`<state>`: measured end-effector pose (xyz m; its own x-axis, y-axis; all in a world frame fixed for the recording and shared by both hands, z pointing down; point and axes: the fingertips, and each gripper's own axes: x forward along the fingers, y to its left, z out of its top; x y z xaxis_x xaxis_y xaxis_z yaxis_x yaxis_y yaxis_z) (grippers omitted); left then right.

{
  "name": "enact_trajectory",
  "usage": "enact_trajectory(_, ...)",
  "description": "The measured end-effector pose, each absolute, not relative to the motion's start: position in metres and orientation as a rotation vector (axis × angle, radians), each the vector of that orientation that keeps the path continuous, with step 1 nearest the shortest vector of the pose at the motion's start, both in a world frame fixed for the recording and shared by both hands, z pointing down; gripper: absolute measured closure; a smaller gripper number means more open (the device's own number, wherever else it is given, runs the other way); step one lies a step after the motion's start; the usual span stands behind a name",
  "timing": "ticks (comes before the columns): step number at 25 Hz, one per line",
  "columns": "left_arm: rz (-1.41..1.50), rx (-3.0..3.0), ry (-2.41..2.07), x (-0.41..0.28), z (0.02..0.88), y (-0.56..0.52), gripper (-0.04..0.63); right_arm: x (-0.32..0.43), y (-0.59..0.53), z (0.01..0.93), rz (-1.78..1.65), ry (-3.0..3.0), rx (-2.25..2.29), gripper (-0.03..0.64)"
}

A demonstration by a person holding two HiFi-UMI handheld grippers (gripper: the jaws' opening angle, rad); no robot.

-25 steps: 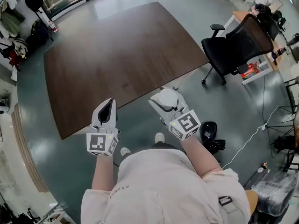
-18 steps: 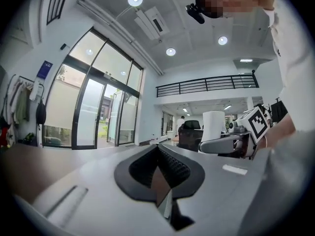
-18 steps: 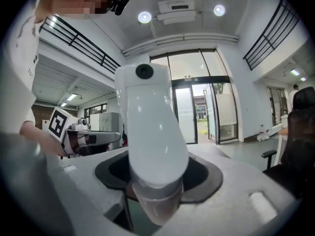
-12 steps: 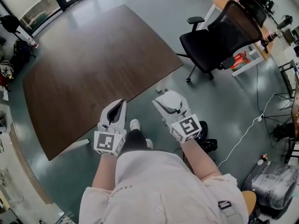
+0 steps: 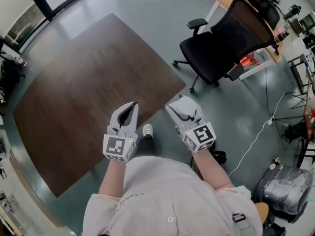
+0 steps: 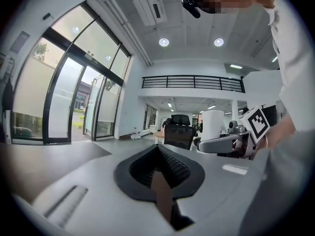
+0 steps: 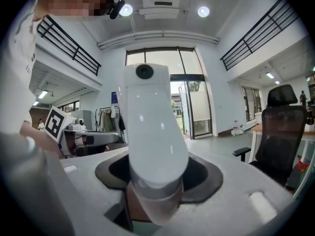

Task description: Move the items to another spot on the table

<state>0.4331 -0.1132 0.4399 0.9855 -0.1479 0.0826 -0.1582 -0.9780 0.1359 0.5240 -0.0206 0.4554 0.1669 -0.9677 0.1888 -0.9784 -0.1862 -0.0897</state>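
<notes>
The right gripper (image 5: 181, 107) jaws are clamping a white, bottle-like item (image 7: 150, 132), holding it aloft just beside the table (image 5: 88, 82) edge. The left gripper (image 5: 130, 108) jaws are seemingly resting together, empty. Setting the item down is yet to be done.

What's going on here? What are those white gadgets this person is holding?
A person stands at the edge of a brown table with a hand-held gripper in each hand. The right gripper has its fingers closed on what looks like a white bottle, held out in front. The left gripper is shut and empty. An office chair stands nearby.
</notes>
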Motion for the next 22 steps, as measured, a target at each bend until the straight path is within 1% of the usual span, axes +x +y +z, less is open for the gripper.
enact_trajectory(4, 0.096, 2.976, -0.279, 0.471, 0.443, -0.154, 0.578, 0.563, -0.059, 0.460, 0.313, -1.984, 2.301, 0.370)
enact_trajectory(9, 0.110, 2.939, -0.381, 0.499, 0.451, -0.199, 0.578, 0.600, -0.109, 0.468, 0.319, -2.033, 2.233, 0.369)
enact_trajectory(17, 0.162, 2.877, -0.658, 0.525, 0.467, -0.239, 0.578, 0.643, -0.178, 0.495, 0.360, -2.205, 2.018, 0.368)
enact_trajectory(22, 0.123, 2.793, -0.929, 0.527, 0.469, -0.262, 0.578, 0.647, -0.222, 0.515, 0.365, -2.352, 1.791, 0.369)
